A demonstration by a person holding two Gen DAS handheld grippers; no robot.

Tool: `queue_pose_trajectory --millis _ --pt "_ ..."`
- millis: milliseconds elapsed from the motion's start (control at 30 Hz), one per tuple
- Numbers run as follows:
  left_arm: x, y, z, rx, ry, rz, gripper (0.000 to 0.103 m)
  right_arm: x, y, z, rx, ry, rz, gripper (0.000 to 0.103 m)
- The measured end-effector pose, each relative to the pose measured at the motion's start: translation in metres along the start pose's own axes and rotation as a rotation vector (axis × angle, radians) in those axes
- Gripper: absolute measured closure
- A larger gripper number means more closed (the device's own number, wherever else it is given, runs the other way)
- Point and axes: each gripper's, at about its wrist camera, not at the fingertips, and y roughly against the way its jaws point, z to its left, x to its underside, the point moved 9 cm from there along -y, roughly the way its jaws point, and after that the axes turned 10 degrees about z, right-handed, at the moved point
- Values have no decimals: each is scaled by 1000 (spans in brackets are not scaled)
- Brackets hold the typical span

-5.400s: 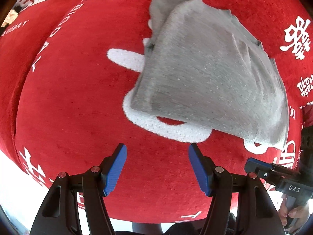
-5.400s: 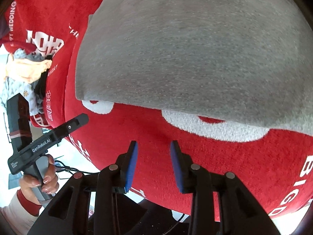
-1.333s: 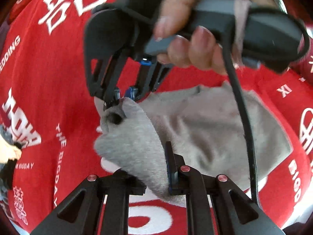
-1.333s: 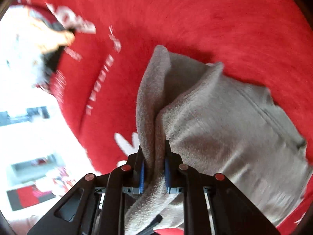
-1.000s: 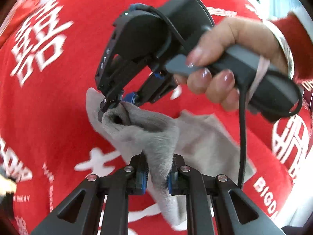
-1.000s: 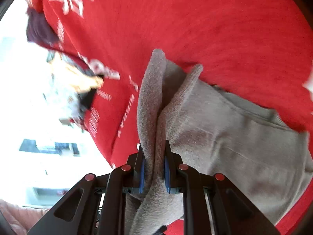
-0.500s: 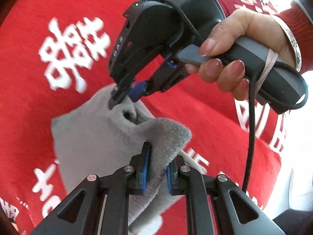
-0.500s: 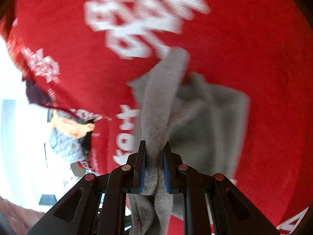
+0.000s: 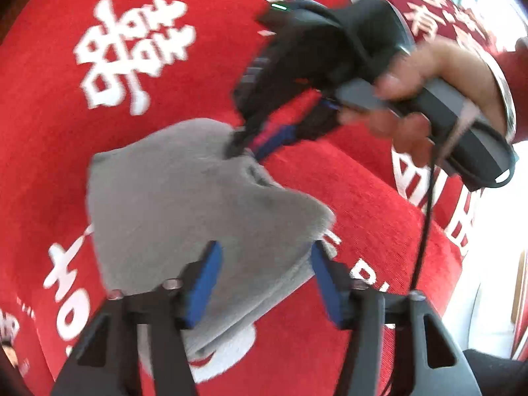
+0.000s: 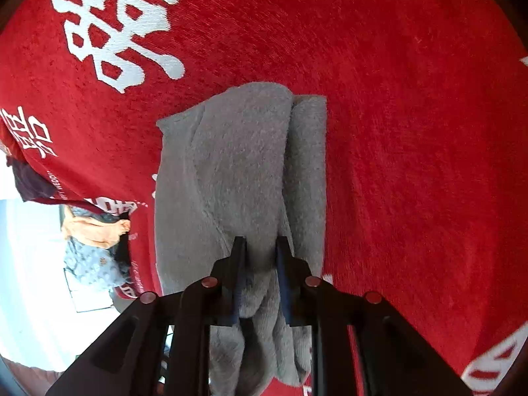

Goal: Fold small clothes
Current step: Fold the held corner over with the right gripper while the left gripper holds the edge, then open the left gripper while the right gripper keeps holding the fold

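the grey garment (image 9: 184, 208) lies folded on the red cloth (image 9: 363, 204) printed with white characters, a soft, fuzzy knit bundle in stacked layers. from the right wrist view the grey garment (image 10: 244, 171) shows a rounded top fold with a narrower layer tucked beside it on the right, edges roughly lined up. the left gripper (image 9: 264, 280) stands spread wide, its blue pads (image 9: 204, 280) straddling the near edge of the fabric without pinching it. the right gripper (image 10: 259, 274) is narrowly parted with a bunch of cloth between its fingers; whether it grips is unclear. a pile of other clothes (image 10: 92, 244) sits beyond the cloth's edge.
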Motion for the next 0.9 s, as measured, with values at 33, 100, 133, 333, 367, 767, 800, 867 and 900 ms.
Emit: queue_pose_trajectory --millis 33,100,133,333,367,767,800,867,900 --pt "3 8 5 16 19 2 44 6 5 -1 6 -7 -4 60" --pt "11 18 20 43 82 19 44 19 11 2 -3 -17 -8 47" --pt "16 20 28 55 114 27 44 27 14 3 -11 -23 -11 47" --pt "43 0 115 125 444 112 44 77 8 8 -54 -25 8 47" --pt "44 -7 133 124 492 117 44 81 3 9 -55 -21 16 47" --pt "78 -59 133 116 497 280 44 101 -15 -6 148 -18 7 97" --pt "81 -61 131 122 500 285 43 105 -23 -18 154 -51 17 98" --pt "82 -62 129 123 506 285 43 107 -27 -27 136 -75 6 98" --pt "81 -61 129 121 506 282 42 106 -26 -28 120 -84 -7 98"
